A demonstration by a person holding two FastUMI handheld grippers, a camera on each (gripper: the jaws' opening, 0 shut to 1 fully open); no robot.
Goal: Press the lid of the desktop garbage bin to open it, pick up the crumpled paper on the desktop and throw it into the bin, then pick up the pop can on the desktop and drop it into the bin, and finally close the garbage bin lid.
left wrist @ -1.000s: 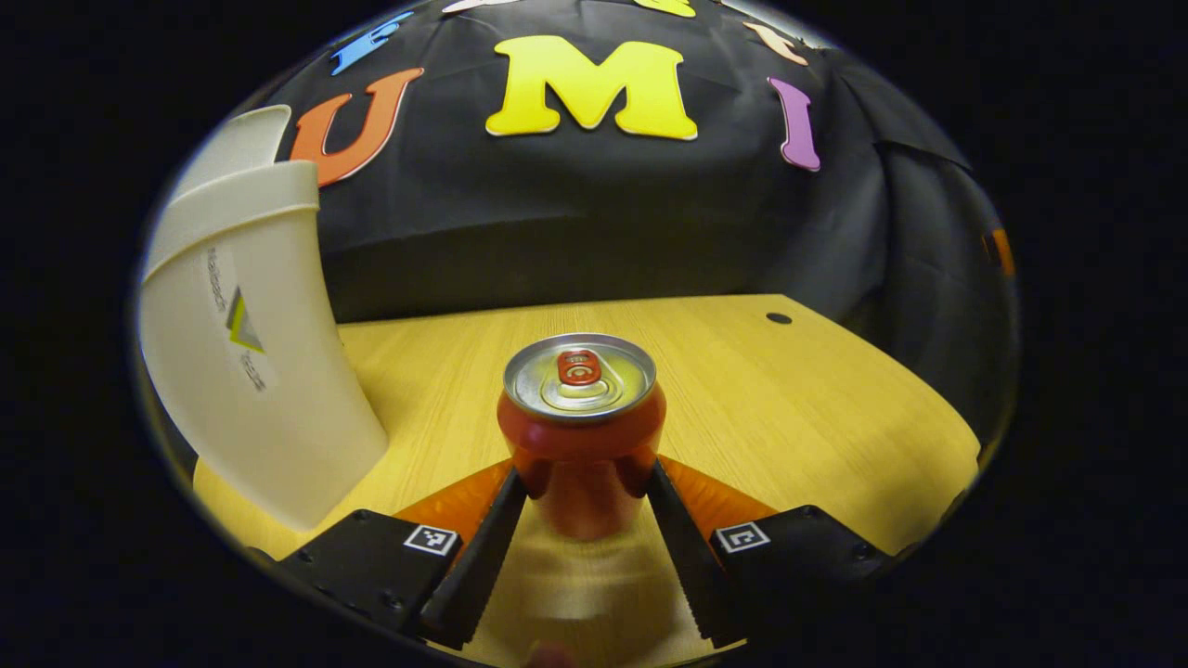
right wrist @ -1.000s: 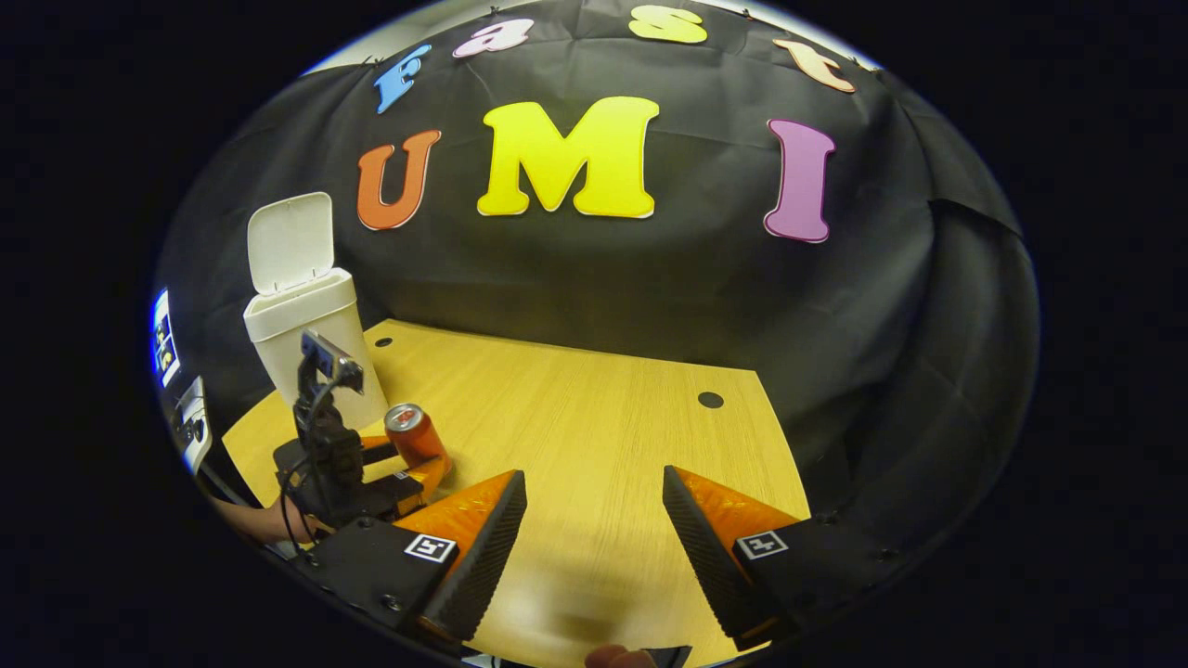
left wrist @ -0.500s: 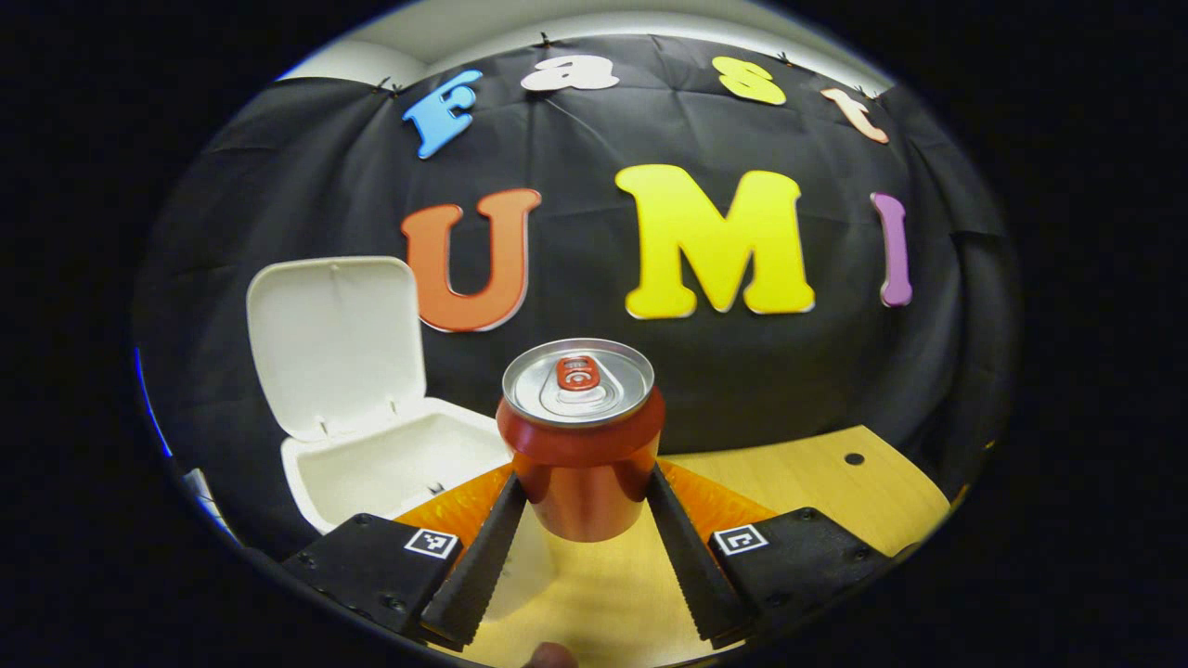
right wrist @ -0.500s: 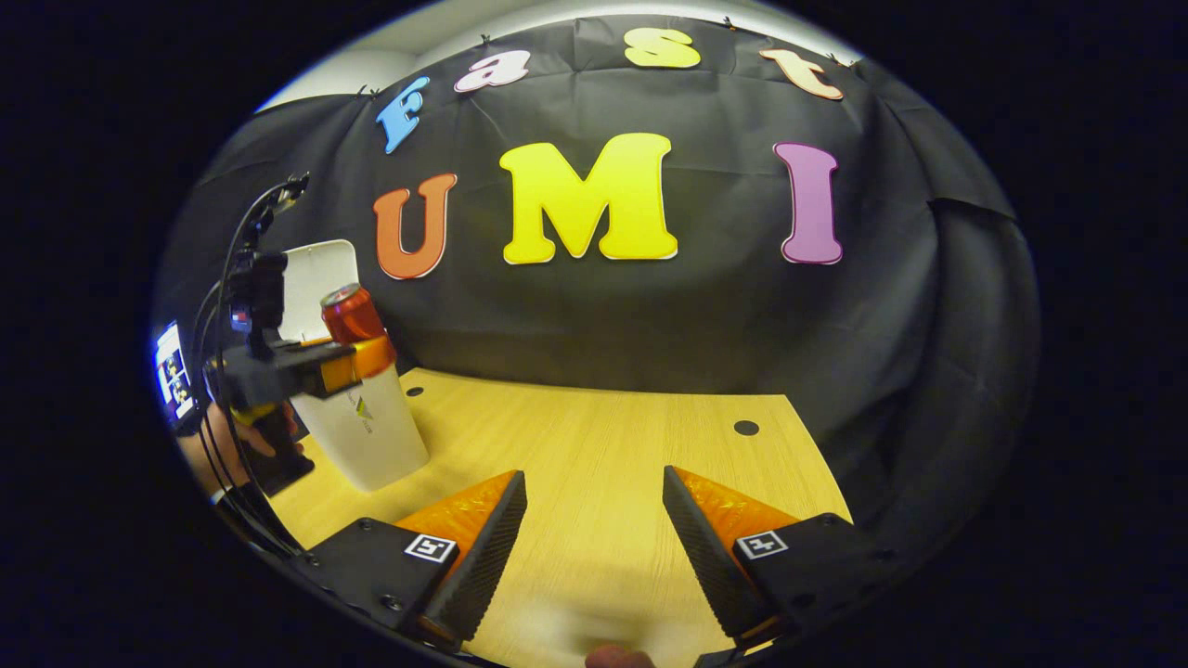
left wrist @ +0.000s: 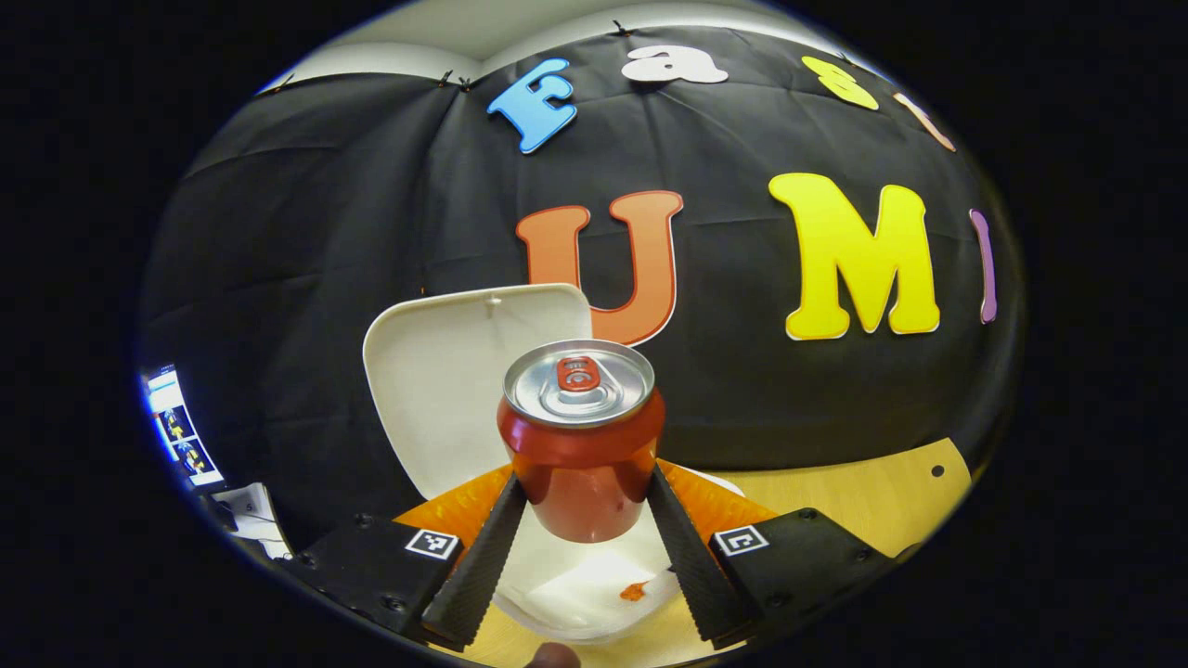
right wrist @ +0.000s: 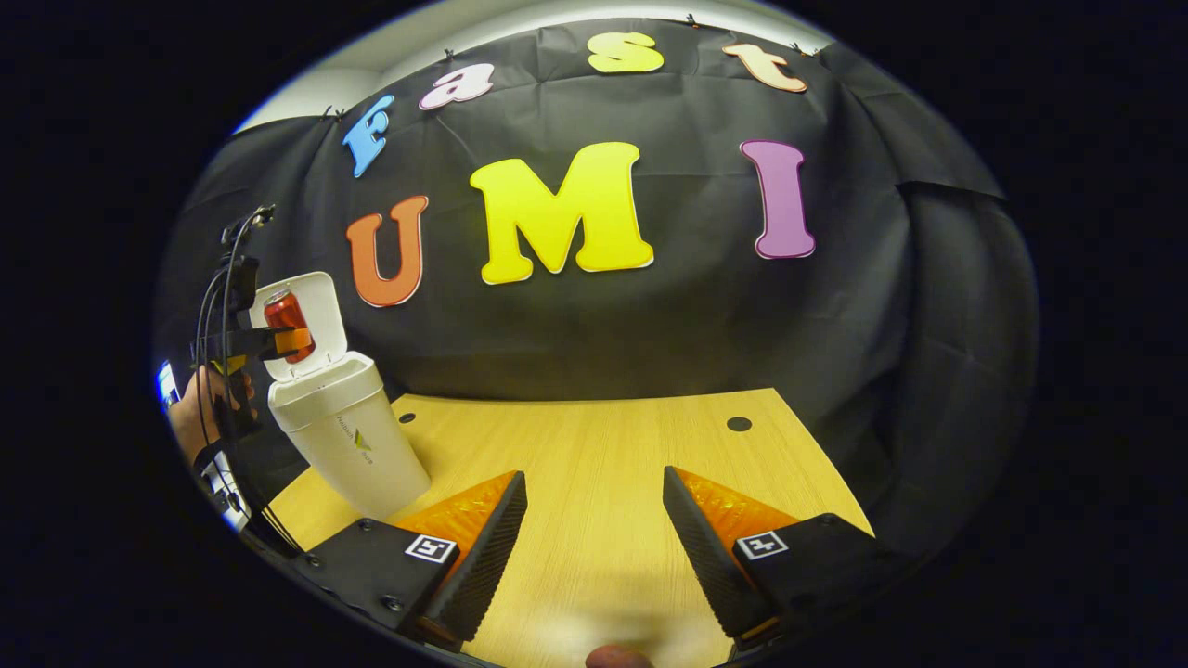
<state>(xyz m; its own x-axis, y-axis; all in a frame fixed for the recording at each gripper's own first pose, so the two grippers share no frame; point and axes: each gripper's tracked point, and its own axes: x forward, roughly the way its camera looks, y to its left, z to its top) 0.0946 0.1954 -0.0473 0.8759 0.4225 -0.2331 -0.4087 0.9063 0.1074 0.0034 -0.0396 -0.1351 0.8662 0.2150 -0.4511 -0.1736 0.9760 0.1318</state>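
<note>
- Left hand-held gripper (left wrist: 580,520): its 2 fingers pinch the pop can (left wrist: 580,436) around the lower body, 1 finger on each side. Can upright, pull-tab end up.
- Change over the last second: 1.0 s ago the can stood on the worktop with the bin off to the left; 0.5 s ago it was lifted, with the open bin low and left of it; now it hangs directly above the mouth of the garbage bin (left wrist: 594,594), whose pale interior shows beneath the can's base.
- Lid (left wrist: 464,371): upright and open behind the can, unchanged across the 3 moments.
- Inside the bin, below the can, a pale liner or paper with a small orange-red mark shows; I cannot tell whether that is the crumpled paper.
- Right gripper view, far left: a person's hand (right wrist: 200,413) holds the left hand-held gripper (right wrist: 288,343), the can (right wrist: 283,315) poised over the bin (right wrist: 348,436) and in front of the raised lid (right wrist: 311,306). Can and bin rim are apart, not touching.
- Right hand-held gripper (right wrist: 594,529): fingers spread, nothing between them, hovering low over the bare worktop (right wrist: 603,445), well apart from the bin. Little change in its pose over the second.
- Judgement: carry phase looks finished; the can seems placed for release. Remaining: let go of the can, then shut the lid.
- Risk: a tilted drop could clip the rim.
</note>
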